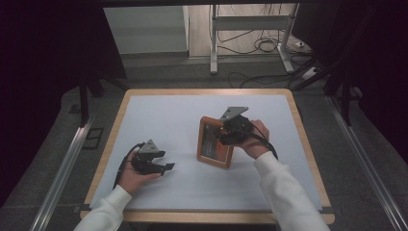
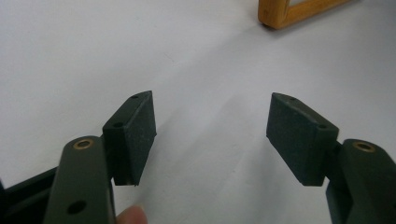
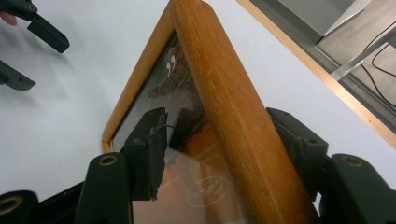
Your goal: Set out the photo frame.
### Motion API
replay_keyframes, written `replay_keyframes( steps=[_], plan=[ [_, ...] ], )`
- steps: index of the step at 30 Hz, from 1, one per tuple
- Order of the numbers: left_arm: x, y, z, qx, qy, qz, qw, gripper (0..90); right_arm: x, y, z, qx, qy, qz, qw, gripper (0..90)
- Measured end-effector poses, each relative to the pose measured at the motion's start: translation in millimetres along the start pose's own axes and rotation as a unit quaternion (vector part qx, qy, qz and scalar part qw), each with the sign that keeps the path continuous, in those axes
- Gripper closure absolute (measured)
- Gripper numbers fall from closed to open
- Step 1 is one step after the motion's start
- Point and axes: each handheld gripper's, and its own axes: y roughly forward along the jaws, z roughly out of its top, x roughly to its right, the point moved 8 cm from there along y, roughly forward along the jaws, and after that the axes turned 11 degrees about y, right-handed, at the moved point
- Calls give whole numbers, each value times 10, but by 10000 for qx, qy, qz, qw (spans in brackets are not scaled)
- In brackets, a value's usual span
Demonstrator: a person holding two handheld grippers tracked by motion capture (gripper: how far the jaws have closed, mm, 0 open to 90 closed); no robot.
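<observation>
Right gripper view: right gripper (image 3: 224, 154) fingers clamp the picture frame (image 3: 229, 107); left gripper (image 2: 210, 135) fingers spread wide, empty.

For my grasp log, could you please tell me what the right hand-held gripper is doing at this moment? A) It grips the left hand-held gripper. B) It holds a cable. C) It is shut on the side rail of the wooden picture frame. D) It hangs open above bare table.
C: in the right gripper view, the right hand-held gripper has its jaws on either side of the wooden picture frame, clamping one rail.
</observation>
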Motion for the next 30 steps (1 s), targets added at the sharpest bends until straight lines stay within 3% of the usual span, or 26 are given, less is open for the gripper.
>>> replay_keyframes(
  steps=[11,17,23,30],
  plan=[
    [15,8,8,-1,8,-18,10000,320,83,104,-7,-26,170,-131,9998,327],
    [11,-2,9,18,7,-13,10000,320,128,81,44,206,403,-453,9980,218],
    [9,-13,10,35,-10,-13,10000,320,183,-125,28,539,761,-460,9946,191],
    [11,-15,19,51,-25,-6,10000,320,189,-452,-187,876,1120,-310,9893,192]
  ],
)
